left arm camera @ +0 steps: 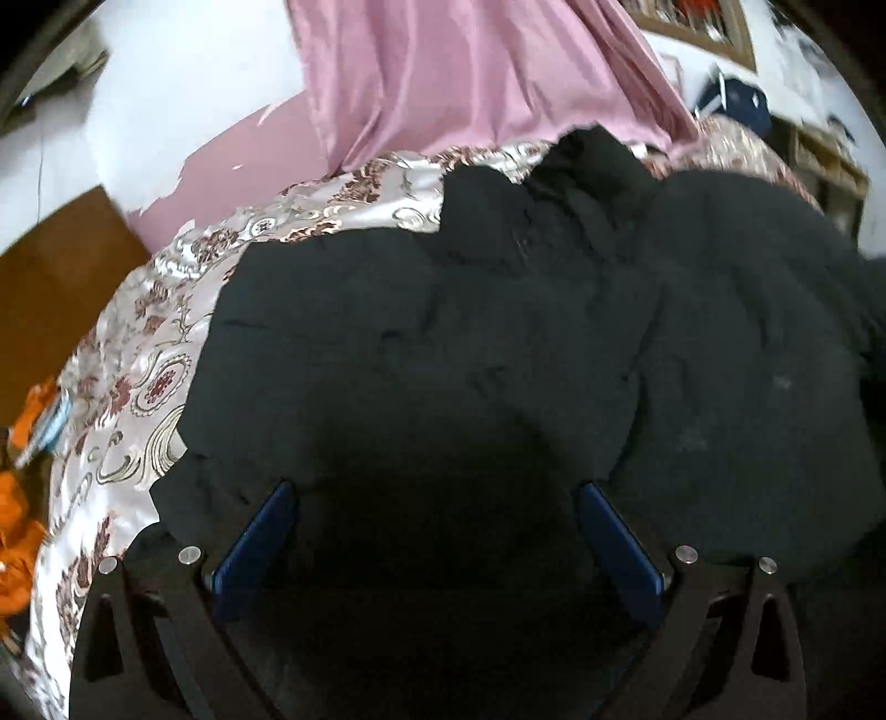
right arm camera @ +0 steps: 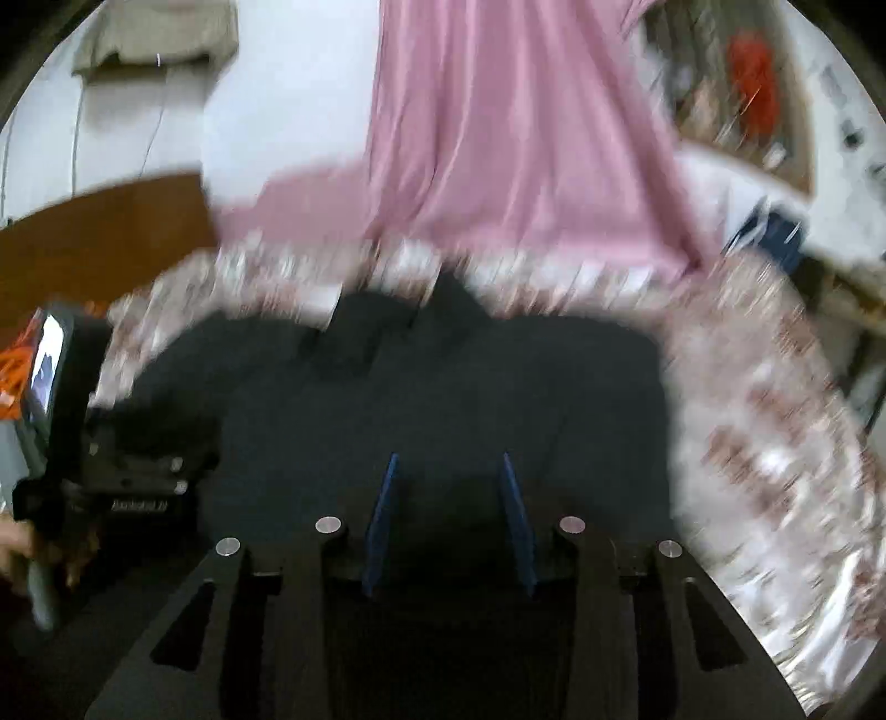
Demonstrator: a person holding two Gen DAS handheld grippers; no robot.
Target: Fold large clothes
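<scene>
A large black garment (left arm camera: pixel 470 343) lies spread and rumpled on the bed and fills most of both views. My left gripper (left arm camera: pixel 436 486) hovers low over its near part, open wide, blue pads (left arm camera: pixel 260 537) far apart with only dark cloth beneath. My right gripper (right arm camera: pixel 449 457) is over the same black garment (right arm camera: pixel 443 376), its blue pads (right arm camera: pixel 382 520) a moderate gap apart; I see nothing pinched between them. The right wrist view is blurred. At its left edge the left tool's body and small screen (right arm camera: pixel 47 360) show, held by a hand (right arm camera: pixel 16 548).
A shiny floral bedspread (left arm camera: pixel 166 354) lies under the garment and shows on both sides (right arm camera: pixel 775 471). A pink curtain (left arm camera: pixel 470 77) hangs behind the bed. A brown wooden panel (left arm camera: pixel 50 277) and orange items (left arm camera: pixel 22 498) are at the left; a framed picture (left arm camera: pixel 703 27) and shelves at the right.
</scene>
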